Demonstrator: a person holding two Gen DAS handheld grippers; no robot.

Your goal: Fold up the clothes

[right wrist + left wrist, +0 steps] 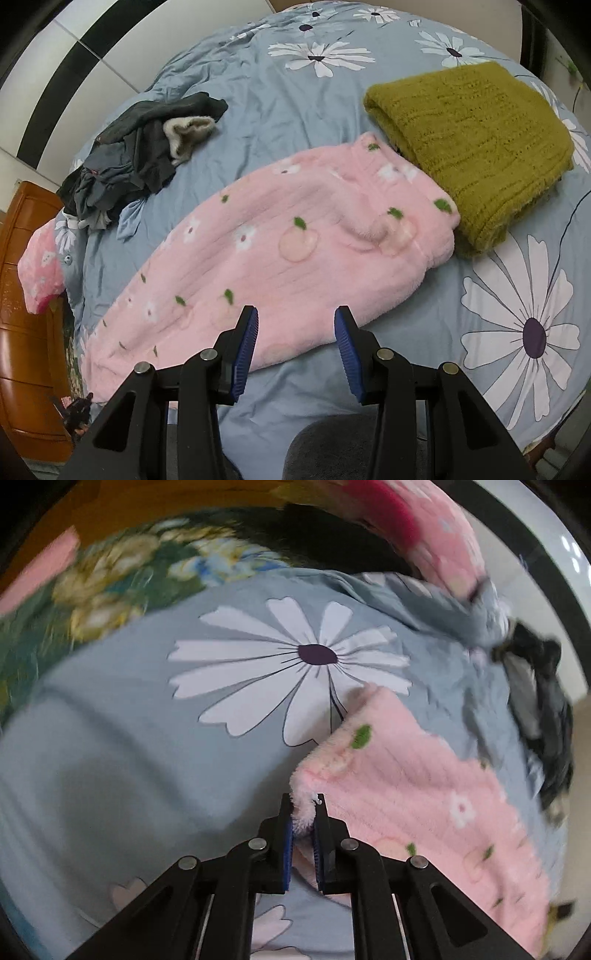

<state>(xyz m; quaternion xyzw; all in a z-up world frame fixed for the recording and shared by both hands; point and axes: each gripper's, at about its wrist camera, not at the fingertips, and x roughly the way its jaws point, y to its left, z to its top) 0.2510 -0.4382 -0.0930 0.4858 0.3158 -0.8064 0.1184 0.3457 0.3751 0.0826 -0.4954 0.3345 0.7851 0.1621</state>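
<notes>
The left gripper [303, 805] pinches a corner of the pink fleece [280, 258], which lies spread across the bed cover [280, 110]. The right gripper [295, 317] hangs over the fleece's near edge with jaws spread, holding nothing. A folded green knit [472, 147] touches the fleece's far right end. A dark pile [140, 155] lies far left, near the cover's edge. Bare cover stays open on the right.
</notes>
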